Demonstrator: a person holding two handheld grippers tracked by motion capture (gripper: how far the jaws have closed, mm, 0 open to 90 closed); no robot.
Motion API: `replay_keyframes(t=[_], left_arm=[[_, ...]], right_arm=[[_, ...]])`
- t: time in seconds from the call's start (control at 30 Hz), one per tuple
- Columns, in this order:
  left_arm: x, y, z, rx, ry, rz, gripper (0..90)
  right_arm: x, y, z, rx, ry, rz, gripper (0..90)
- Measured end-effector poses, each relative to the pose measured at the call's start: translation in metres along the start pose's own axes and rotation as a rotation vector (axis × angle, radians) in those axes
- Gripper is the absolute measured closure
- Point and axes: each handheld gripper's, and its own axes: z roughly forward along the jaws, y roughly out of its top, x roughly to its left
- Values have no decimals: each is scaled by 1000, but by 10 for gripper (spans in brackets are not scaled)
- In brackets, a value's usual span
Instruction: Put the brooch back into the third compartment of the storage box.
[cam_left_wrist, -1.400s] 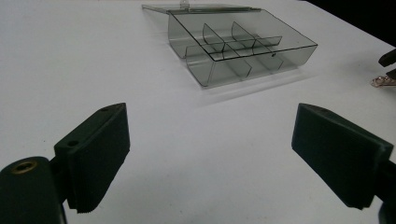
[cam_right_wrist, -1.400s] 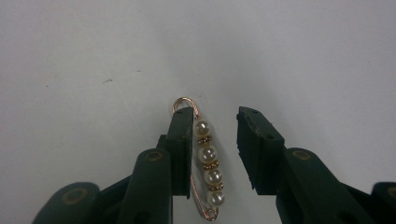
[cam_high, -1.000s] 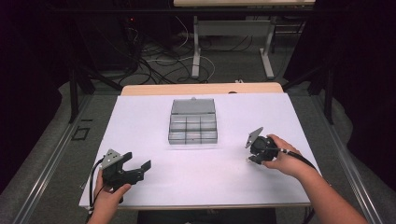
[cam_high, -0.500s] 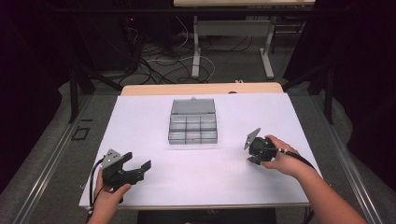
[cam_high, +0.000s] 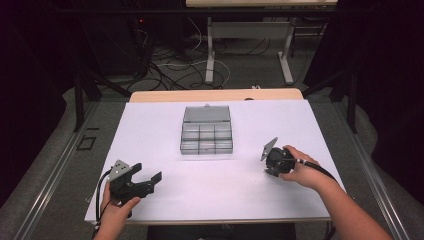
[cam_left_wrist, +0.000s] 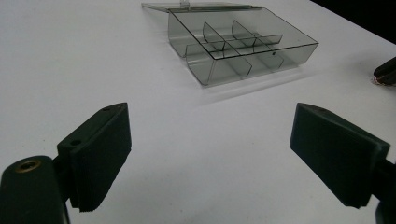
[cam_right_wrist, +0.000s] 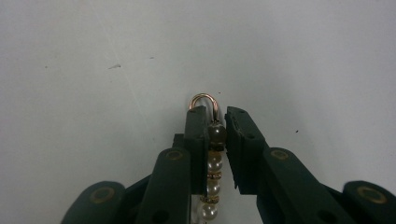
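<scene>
My right hand-held gripper (cam_right_wrist: 217, 126) has just closed on a pearl hair clip (cam_right_wrist: 212, 161) low over the white table (cam_high: 210, 185). My left hand-held gripper (cam_left_wrist: 210, 154) gapes empty. A clear compartment box (cam_high: 206, 131) sits mid-table; beyond, cables (cam_high: 165, 70) litter the dark floor.

The left tool (cam_high: 150, 181) sat low, its jaws spread wide. The right tool (cam_right_wrist: 217, 122) pointed down, its jaws having just closed to a narrow gap.

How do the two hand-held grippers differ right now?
The left hand-held gripper stands wide open and empty; the right hand-held gripper has just closed on a pearl hair clip. The left aims at the clear compartment box; the right points down at the white table.
</scene>
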Motion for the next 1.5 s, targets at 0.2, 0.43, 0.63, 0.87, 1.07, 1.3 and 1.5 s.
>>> replay_keyframes(t=[0.2,0.43,0.63,0.87,1.07,1.3,1.5], left_arm=[[0,0,0,-1,2,-1,128],[0,0,0,-2,3,-2,129],[0,0,-1,2,4,3,130],[0,0,-1,2,5,3,131],[0,0,-1,2,5,3,132],[0,0,-1,0,4,4,132],[0,0,-1,0,5,4,133]], right_arm=[[0,0,-2,24,-9,-8,802],[1,0,-1,0,-11,-5,802],[1,1,-7,21,0,26,803],[0,1,-9,-26,-32,56,803],[-4,2,-14,-75,-14,101,803],[-7,6,-19,-110,-21,131,803],[-9,8,-23,-131,-22,158,803]])
